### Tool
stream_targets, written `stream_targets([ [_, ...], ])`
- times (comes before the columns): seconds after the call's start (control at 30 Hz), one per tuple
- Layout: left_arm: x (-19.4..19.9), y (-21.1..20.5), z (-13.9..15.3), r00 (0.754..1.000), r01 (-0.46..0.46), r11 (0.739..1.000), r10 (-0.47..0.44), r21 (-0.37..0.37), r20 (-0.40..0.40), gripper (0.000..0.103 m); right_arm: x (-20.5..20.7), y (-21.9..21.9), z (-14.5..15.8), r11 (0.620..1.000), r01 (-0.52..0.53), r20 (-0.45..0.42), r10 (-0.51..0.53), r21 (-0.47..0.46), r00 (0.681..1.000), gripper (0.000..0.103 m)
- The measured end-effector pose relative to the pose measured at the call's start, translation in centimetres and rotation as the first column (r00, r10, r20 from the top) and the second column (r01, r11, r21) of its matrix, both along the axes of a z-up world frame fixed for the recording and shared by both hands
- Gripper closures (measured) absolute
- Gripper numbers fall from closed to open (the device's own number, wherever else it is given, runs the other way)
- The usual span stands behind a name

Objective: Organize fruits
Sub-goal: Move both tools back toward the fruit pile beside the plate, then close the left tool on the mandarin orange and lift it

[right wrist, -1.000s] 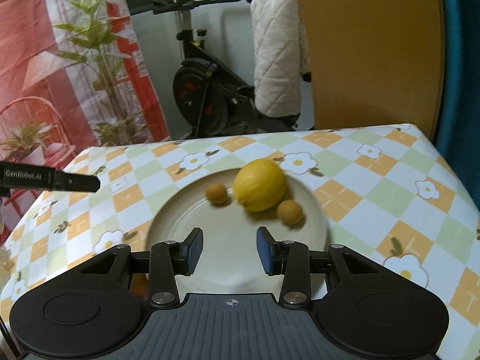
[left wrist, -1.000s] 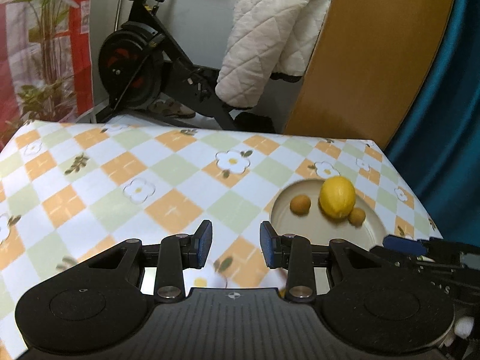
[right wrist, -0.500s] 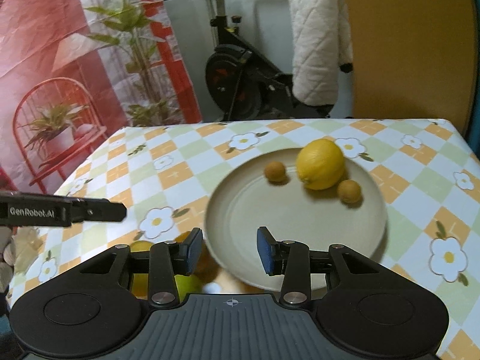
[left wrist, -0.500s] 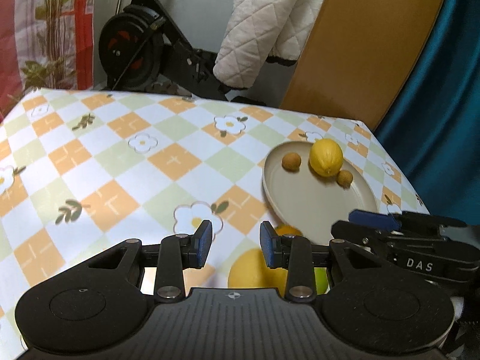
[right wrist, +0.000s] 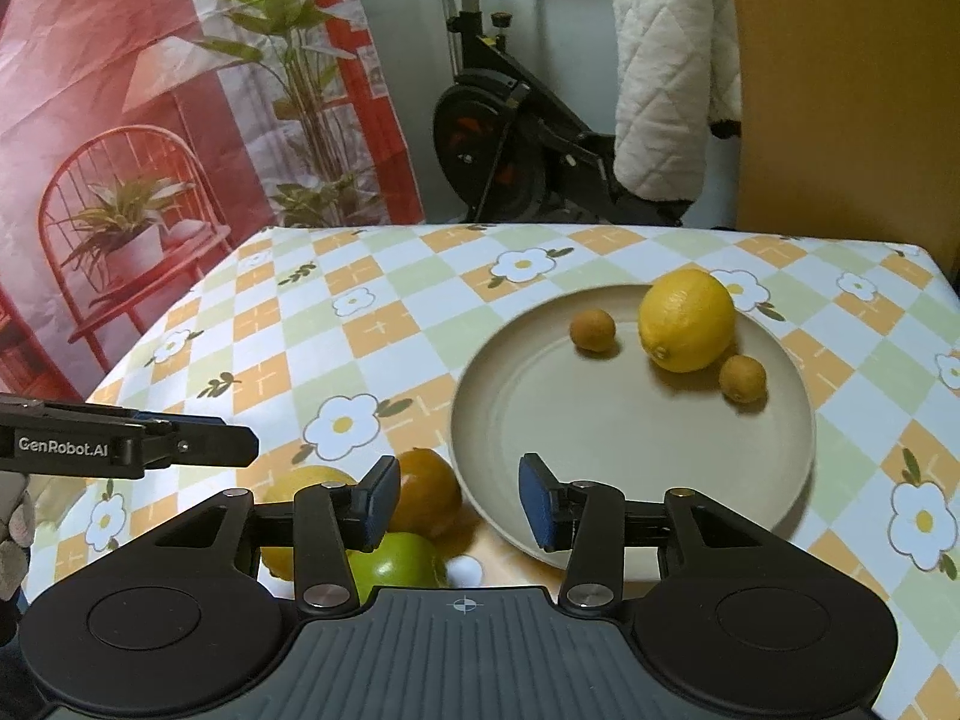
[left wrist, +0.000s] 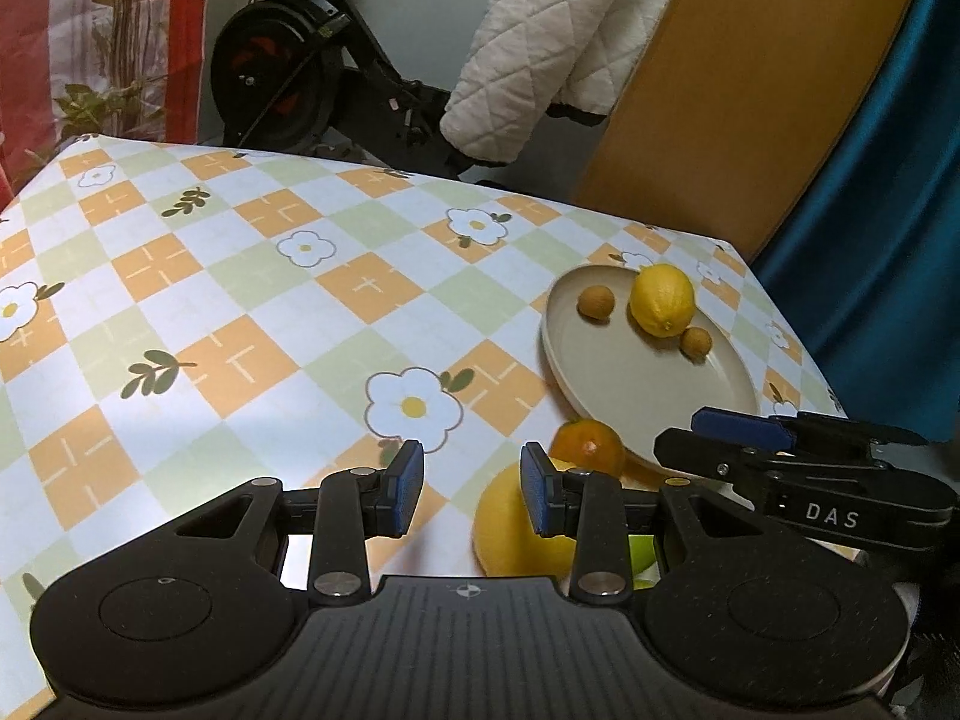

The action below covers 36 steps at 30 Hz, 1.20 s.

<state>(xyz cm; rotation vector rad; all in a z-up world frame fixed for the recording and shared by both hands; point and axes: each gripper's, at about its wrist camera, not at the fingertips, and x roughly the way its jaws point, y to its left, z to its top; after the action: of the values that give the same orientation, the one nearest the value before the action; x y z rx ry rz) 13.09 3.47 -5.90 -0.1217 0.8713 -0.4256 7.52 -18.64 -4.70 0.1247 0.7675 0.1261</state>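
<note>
Both grippers, left and right, gaped empty; the orange (beside the plate) warranted a centred, gentle grasp.

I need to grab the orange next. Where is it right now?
In the right wrist view the orange lies on the tablecloth, off the plate, by its near-left rim, beside the green fruit and a yellow fruit.

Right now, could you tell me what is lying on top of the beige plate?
On the beige plate lie a yellow lemon and two small brown fruits. The right gripper covers its near rim, so anything there is hidden.
</note>
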Motion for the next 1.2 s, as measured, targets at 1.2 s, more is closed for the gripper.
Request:
stream_targets([
  [1.2, -6.3, -0.2, 0.8, 0.999, -0.009, 1.000, 0.008, 0.022, 0.041, 0.066, -7.4, -0.1, 0.3, 1.000, 0.016, 0.037, -0.016, -0.005, 0.999, 0.062],
])
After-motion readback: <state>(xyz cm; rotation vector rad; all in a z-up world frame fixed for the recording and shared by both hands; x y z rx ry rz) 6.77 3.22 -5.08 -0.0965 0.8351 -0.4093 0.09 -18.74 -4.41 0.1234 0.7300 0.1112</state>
